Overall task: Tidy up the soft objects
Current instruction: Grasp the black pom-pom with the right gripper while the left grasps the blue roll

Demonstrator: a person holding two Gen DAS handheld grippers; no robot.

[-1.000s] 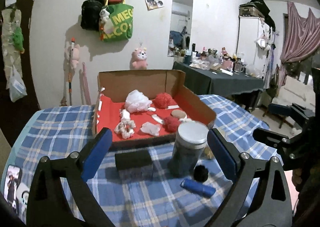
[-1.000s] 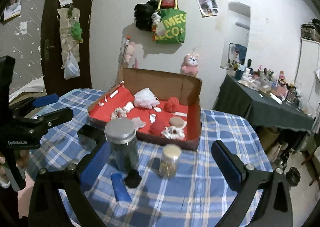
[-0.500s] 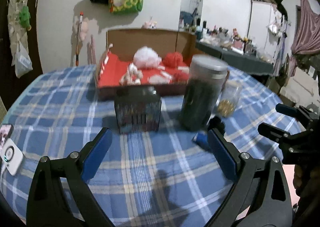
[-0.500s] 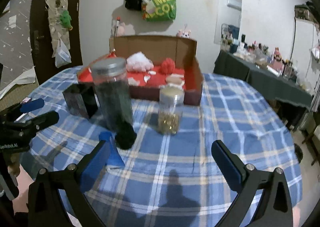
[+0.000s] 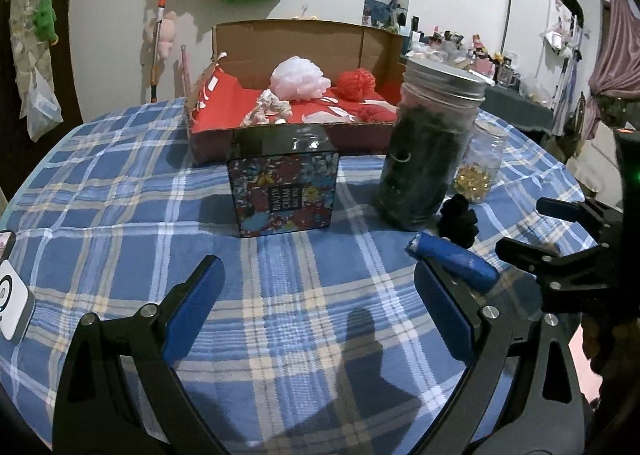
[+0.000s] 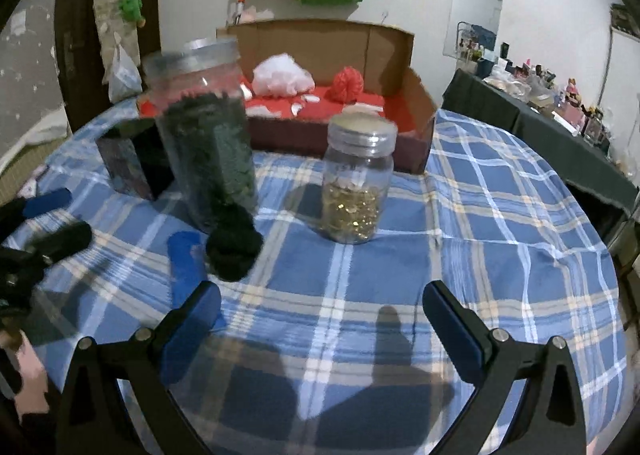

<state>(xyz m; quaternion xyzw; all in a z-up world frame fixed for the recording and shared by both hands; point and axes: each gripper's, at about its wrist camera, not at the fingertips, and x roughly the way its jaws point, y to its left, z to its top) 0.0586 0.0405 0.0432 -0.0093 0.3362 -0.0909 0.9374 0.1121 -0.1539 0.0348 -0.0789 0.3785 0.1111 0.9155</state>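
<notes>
A cardboard box (image 5: 304, 35) with a red lining stands at the back of the table and holds a white pouf (image 5: 298, 79), a red yarn ball (image 5: 356, 83) and a twisted scrunchie (image 5: 268, 109). A black scrunchie (image 5: 458, 221) and a blue roll (image 5: 452, 259) lie on the cloth in front of a tall dark-filled jar (image 5: 432, 143). My left gripper (image 5: 320, 295) is open and empty, low over the cloth. My right gripper (image 6: 322, 315) is open and empty; the black scrunchie (image 6: 234, 251) lies just ahead of its left finger.
A floral black box (image 5: 284, 183) stands in front of the cardboard box. A small jar of gold beads (image 6: 358, 183) stands right of the tall jar (image 6: 204, 135). A white device (image 5: 12, 303) lies at the table's left edge. The checked cloth (image 6: 500, 215) covers the table.
Both grippers have come down lower and closer to the table, so the jars, black box and scrunchie loom larger. Both stay open and empty.
</notes>
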